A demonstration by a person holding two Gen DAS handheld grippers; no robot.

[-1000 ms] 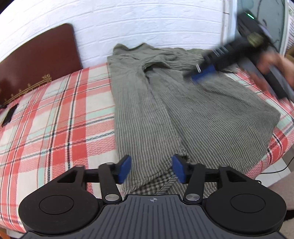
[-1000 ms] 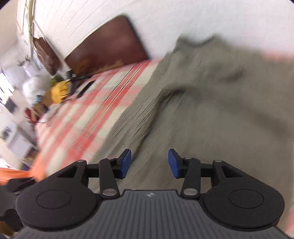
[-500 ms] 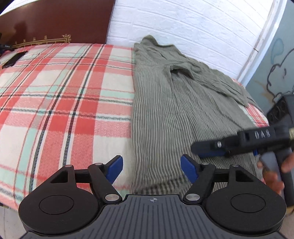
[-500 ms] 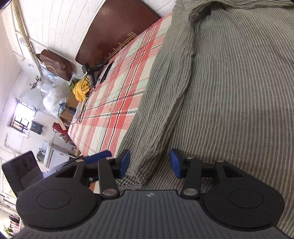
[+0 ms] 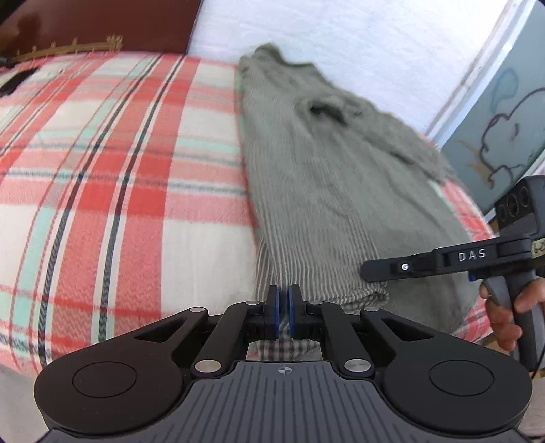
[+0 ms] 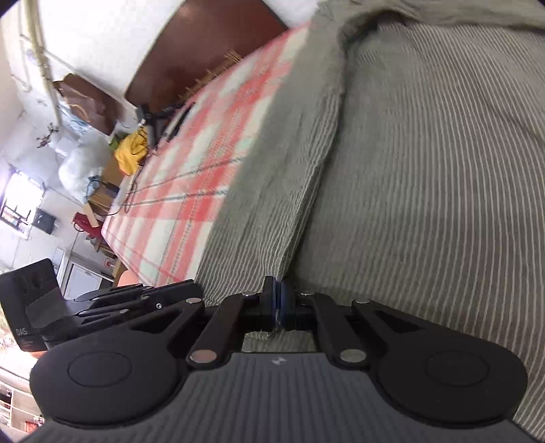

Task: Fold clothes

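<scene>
Two grippers, both at the near hem of one garment. Striped grey-green garment (image 5: 316, 191) lies lengthwise on the plaid bedspread (image 5: 112, 177), running from the near edge of the bed up to the white wall (image 5: 357, 41); far end bunched and wrinkled. One long side folded in over the body, forming a raised ridge, seen clearly from the right wrist view (image 6: 306, 163).

Left gripper (image 5: 283, 311): blue pads drawn almost together, a thin slit between them, hem fabric of the garment pinched at that slit. Checked inner cloth shows just under the jaws. It sits at the hem corner next to the bare plaid.

Right gripper (image 6: 277, 306): pads pressed tight, a wisp of frayed fabric caught between them at the foot of the folded ridge. From the left wrist view the same tool (image 5: 453, 260) reaches in from the right, its tip over the hem, black body marked "DAS"; the pads themselves are not visible there. A hand (image 5: 504, 310) wraps its grey handle.

Surroundings: dark brown headboard (image 5: 102, 24) at the far left end of the bed. Pale blue panel with a cartoon outline (image 5: 500, 112) to the right. Right wrist view, past the bed's far side: yellow bundle (image 6: 131, 148), white sack (image 6: 80, 170), cluttered room, mostly blurred.
</scene>
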